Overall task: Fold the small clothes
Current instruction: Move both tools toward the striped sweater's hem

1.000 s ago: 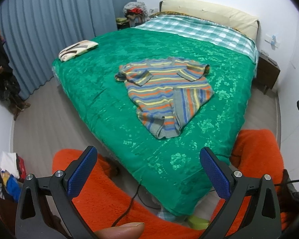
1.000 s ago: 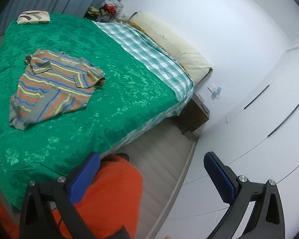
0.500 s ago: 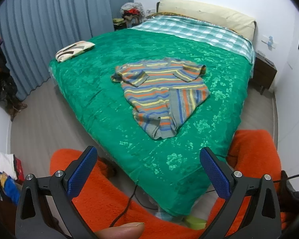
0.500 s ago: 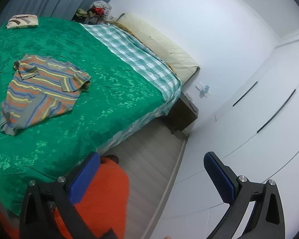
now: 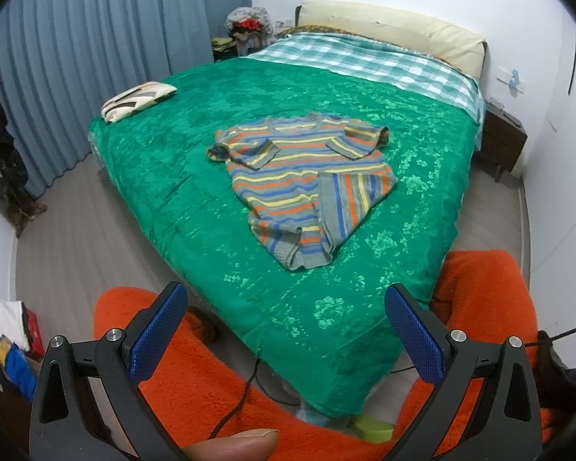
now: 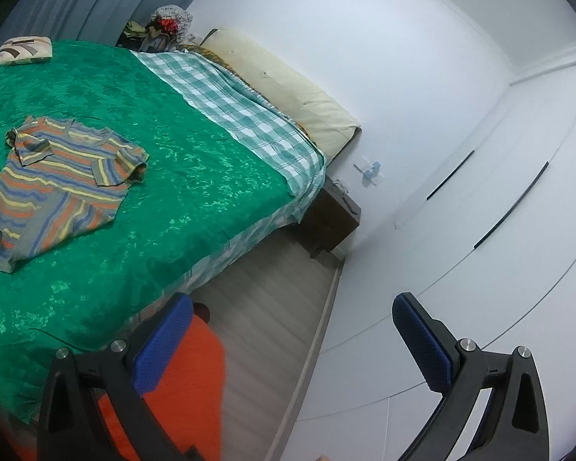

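A small knitted shirt striped in grey, orange, blue and yellow (image 5: 307, 188) lies on the green patterned bedspread (image 5: 165, 176), both sleeves tucked in and its right lower side folded over. Over the last second both cameras have pulled back from the bed. The left tongs (image 5: 284, 340) and right tongs (image 6: 293, 345) hang wide open and empty, well short of the shirt. The fold looks unfinished.
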